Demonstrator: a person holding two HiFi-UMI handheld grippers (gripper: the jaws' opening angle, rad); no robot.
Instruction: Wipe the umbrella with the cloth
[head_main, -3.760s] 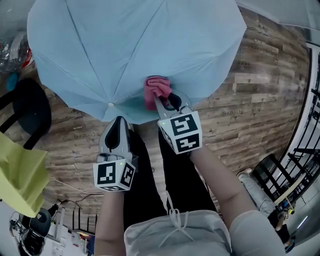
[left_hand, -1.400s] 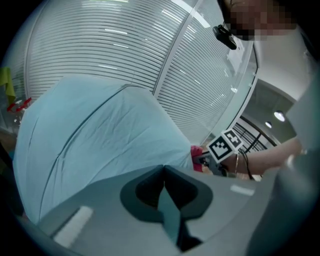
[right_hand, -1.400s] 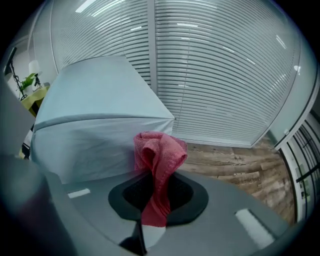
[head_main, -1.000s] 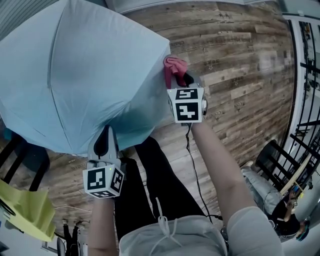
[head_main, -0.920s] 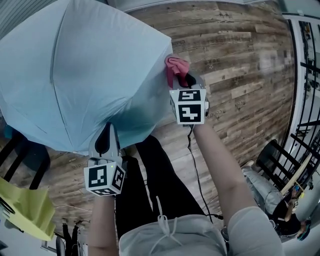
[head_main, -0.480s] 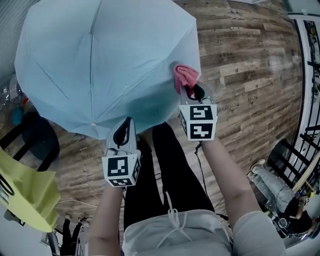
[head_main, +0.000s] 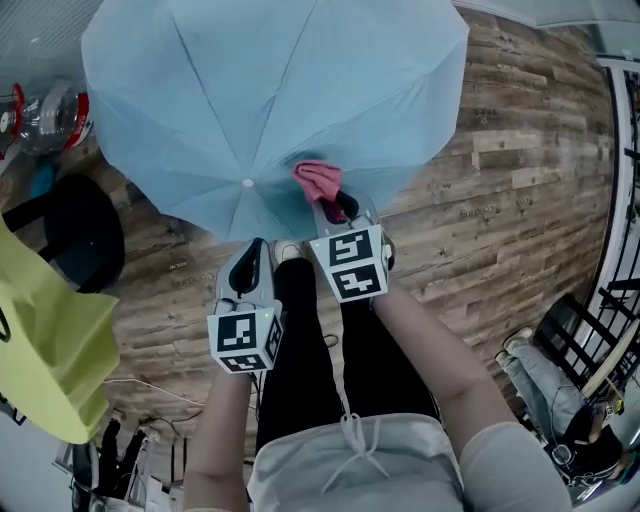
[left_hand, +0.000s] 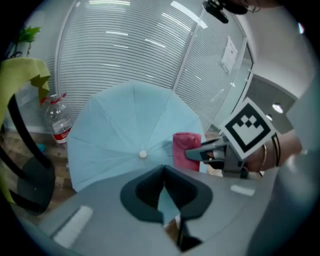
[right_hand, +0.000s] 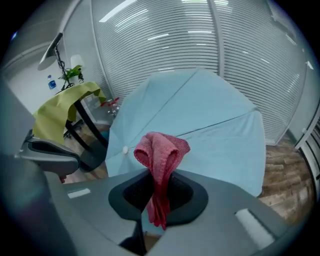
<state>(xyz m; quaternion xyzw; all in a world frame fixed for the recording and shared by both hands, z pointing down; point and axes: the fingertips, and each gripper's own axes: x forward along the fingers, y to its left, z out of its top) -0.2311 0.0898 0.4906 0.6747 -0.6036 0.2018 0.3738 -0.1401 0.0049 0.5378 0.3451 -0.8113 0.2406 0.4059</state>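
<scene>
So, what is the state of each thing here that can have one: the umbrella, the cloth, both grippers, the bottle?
umbrella: open, canopy fully spread.
cloth: bunched up, pinched in the right gripper.
right gripper: fingers shut on the cloth.
left gripper: fingers shut, tips together, nothing clearly held.
bottle: upright.

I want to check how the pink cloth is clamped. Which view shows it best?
The right gripper view: the pink cloth sits central and close, pinched in the shut jaws of the right gripper. The head view shows it small, against the light blue umbrella; the left gripper view shows it smaller, side-on.
</scene>
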